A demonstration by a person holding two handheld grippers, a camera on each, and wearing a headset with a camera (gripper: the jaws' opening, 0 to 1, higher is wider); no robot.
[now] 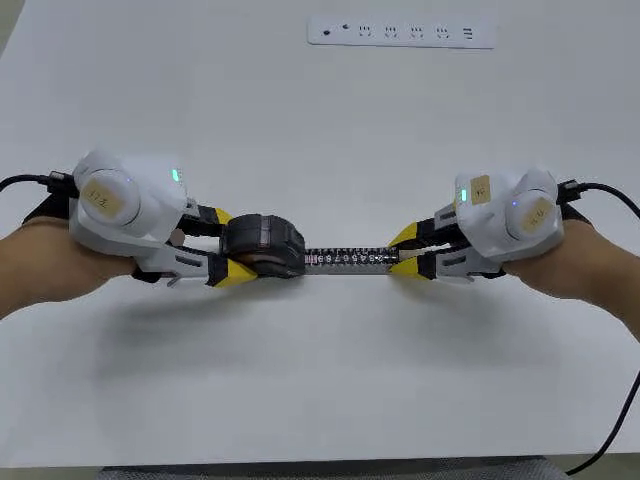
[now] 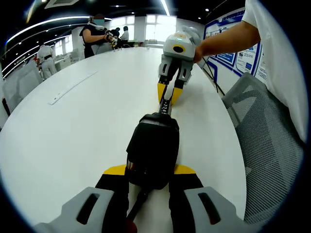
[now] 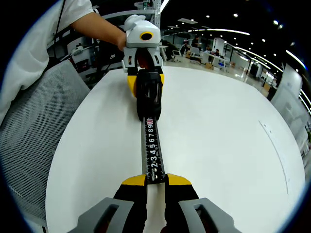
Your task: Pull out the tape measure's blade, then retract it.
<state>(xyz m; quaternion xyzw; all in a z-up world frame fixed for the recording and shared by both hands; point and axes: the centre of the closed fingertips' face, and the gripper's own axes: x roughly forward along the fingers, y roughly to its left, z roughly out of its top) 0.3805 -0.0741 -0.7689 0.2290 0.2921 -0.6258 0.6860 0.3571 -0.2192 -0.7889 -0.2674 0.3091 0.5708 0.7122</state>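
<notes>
Left gripper [image 1: 230, 245] clamped on case [image 1: 263, 245], low over table [image 1: 320, 120]. Right gripper [image 1: 403, 251] pinches blade [image 1: 350, 258] tip, short stretch out from case. I'd pull straight away from case, blade flat, left holding steady.

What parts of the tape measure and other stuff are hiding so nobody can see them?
- Blade tip: right gripper view, pinched inside the right gripper, so its hook is hidden.
- Tape measure case rear: left gripper view, covered by the left gripper.
- Blade numbers: head view, too small to read.
- Power strip markings: head view, too small.
</notes>
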